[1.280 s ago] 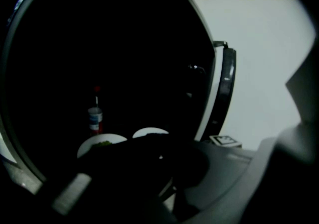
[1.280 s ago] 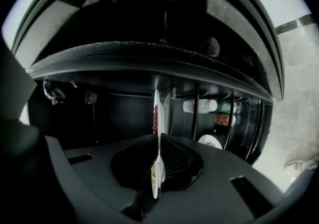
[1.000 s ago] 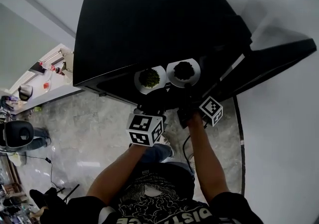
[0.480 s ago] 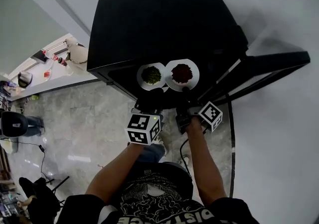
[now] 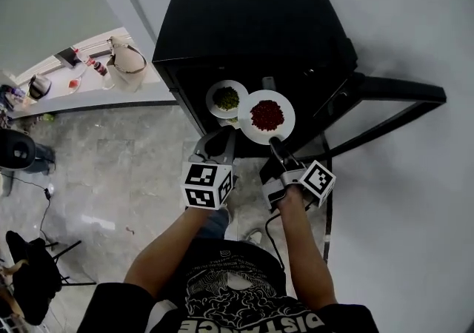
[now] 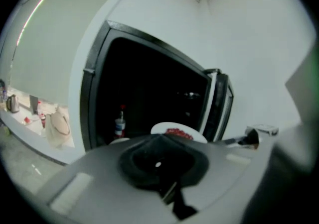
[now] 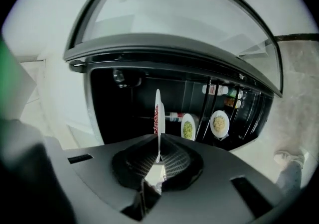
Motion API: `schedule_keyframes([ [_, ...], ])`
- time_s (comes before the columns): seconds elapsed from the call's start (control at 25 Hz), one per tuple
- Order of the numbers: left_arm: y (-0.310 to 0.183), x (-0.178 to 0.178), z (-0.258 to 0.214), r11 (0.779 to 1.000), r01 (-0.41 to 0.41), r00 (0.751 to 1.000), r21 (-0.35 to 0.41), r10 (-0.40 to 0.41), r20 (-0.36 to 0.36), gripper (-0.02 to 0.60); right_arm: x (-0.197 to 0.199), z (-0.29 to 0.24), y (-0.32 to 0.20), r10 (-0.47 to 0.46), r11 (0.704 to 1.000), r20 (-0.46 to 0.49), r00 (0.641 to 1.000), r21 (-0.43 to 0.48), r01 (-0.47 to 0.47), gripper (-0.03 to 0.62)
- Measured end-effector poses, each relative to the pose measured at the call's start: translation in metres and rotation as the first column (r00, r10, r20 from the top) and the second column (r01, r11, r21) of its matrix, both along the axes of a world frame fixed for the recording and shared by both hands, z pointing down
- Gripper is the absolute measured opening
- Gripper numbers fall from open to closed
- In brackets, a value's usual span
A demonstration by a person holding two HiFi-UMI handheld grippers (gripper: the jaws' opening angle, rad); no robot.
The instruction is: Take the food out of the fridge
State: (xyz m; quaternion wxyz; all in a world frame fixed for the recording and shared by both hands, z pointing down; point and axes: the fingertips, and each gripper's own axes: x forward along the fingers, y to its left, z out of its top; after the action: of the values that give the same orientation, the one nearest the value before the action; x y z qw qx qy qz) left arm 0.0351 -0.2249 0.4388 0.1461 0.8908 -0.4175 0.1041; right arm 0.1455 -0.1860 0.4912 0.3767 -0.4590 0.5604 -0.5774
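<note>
A white plate of red food hangs in front of the open black fridge, with my right gripper shut on its near rim. The right gripper view shows that plate edge-on, clamped between the pads of the right gripper. A white plate of green food lies just inside the fridge opening, to the left of the red one. My left gripper sits just short of it. In its own view the left gripper has its jaws together with nothing between them.
The fridge door stands open to the right. Inside are a bottle and a plate of yellow food. A counter with a bag lies to the left. Grey tiled floor spreads below.
The red plate has come out of the fridge toward me and upward with the right gripper, now overlapping the green plate's right edge. The left gripper has risen a little.
</note>
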Motion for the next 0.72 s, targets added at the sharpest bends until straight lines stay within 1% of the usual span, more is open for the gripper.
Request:
schedule_keyframes([
  [0.12,0.018,-0.003,-0.011,1.000,0.025,1.000,0.013,-0.025,-0.008,0.000,-0.001,-0.019,0.024,-0.027,1.000,-0.002,1.000,0.005,0.027,0.009],
  [0.28,0.047,-0.001,-0.029,0.999,0.035,0.999,0.032,-0.034,-0.027,0.000,-0.001,-0.053,0.062,-0.065,0.997,-0.002,0.998,0.030,0.065,0.009],
  [0.48,0.051,0.003,-0.045,0.998,0.048,0.998,0.046,-0.047,-0.032,0.000,0.006,-0.093,0.073,-0.111,0.992,0.006,0.994,0.061,0.110,0.011],
  [0.64,0.065,0.005,-0.067,0.995,0.044,0.999,0.085,-0.042,-0.021,0.000,0.010,-0.137,0.097,-0.151,0.982,-0.037,0.988,0.112,0.154,0.011],
  [0.72,0.066,0.004,-0.081,0.993,0.050,0.998,0.103,-0.047,-0.029,0.000,0.008,-0.157,0.102,-0.172,0.974,-0.051,0.984,0.139,0.178,0.011],
])
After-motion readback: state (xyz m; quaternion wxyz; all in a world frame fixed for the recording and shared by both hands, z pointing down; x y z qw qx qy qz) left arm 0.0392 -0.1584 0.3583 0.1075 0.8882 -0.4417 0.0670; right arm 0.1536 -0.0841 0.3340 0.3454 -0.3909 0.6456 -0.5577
